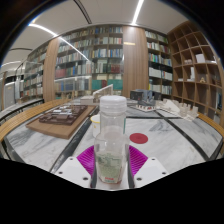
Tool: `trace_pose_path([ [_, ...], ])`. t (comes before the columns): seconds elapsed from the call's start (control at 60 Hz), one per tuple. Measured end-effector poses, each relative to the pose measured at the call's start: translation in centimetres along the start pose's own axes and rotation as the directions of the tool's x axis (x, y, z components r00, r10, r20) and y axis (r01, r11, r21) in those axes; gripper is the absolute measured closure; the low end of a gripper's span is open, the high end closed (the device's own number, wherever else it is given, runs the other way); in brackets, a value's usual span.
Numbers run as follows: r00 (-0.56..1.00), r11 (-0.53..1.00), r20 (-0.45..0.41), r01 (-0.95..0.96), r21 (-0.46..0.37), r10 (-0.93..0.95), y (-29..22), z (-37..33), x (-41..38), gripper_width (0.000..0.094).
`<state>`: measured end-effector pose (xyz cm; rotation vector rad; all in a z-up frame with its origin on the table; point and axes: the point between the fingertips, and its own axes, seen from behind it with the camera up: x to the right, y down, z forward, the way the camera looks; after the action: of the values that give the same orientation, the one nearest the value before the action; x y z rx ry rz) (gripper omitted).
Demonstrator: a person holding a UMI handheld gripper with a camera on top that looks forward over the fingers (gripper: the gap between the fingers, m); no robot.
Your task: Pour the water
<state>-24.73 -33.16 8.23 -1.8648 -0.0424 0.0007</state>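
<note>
Here the gripper [111, 165] carries a clear plastic bottle [112, 135] with a pale cap, held upright between its two fingers. The magenta pads [88, 158] stand on either side of the bottle's lower body and appear to press against it, so the fingers are judged to be pinching the bottle rather than merely flanking it. The bottle's base hangs low between the fingers, and its cap rises up against the view of the bookshelves [95, 55] beyond. Whether any water stands inside cannot be read through the clear wall.

Ahead of the fingers lies a pale marbled table [180, 140]. On it, just beyond the bottle and to one side, sits a small red disc [138, 137], possibly a lid or coaster; its nature cannot be settled. Behind the bottle the rim of a pale cup or glass [97, 121] may show, largely hidden by the bottle itself. Farther off rest a flat wooden tray or board [60, 119] and some small white items [172, 107], too small to identify.

As to progress, the grasp looks complete: the bottle is in hand. The pouring itself seems not yet begun, for the bottle is vertical, with no tilt toward any vessel, and its cap appears to be in place. What is left, by this judgement, is to free the mouth of the bottle if it is sealed, bring it over a receiving vessel, and tip it.
</note>
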Motion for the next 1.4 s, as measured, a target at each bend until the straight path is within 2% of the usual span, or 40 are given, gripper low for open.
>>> trace_pose_path([
  [0.083,1.0,1.0,-0.016,0.007,0.019,-0.007,-1.4,-0.1,1.9,0.0511],
  [0.183,0.997,0.999,-0.075,0.017,0.047,-0.013,-3.9,0.3,6.2,0.0511],
  [0.283,0.975,0.99,-0.195,0.122,0.067,-0.107,-6.9,2.5,12.4,0.051],
  [0.433,0.87,0.935,-0.38,0.353,0.032,-0.315,-12.8,6.7,20.9,0.0511],
  [0.533,0.721,0.812,-0.458,0.583,-0.002,-0.519,-18.2,9.6,22.7,0.0511],
  [0.633,0.469,0.562,-0.512,0.827,-0.032,-0.72,-23.7,12.3,21.3,0.0511],
  [0.717,0.229,0.305,-0.527,0.95,-0.061,-0.818,-26.6,14.4,17.8,0.0512],
  [0.8,-0.028,0.025,-0.532,0.995,-0.093,-0.846,-27.6,15.9,13.4,0.0513],
  [0.917,-0.317,-0.296,-0.501,0.947,-0.124,-0.805,-25.5,18.2,8.2,0.0514],
  [1.05,-0.538,-0.537,-0.475,0.83,-0.152,-0.696,-22.4,19.8,4.5,0.0514],
  [1.15,-0.615,-0.624,-0.458,0.766,-0.154,-0.642,-20.3,20.5,2.9,0.0514],
  [1.233,-0.62,-0.635,-0.452,0.76,-0.14,-0.642,-19.6,20.8,2.6,0.0514],
  [1.317,-0.558,-0.581,-0.472,0.806,-0.112,-0.683,-20.5,20.1,2.5,0.0513],
  [1.4,-0.402,-0.445,-0.502,0.895,-0.037,-0.766,-22.9,18.7,2.6,0.0511],
])
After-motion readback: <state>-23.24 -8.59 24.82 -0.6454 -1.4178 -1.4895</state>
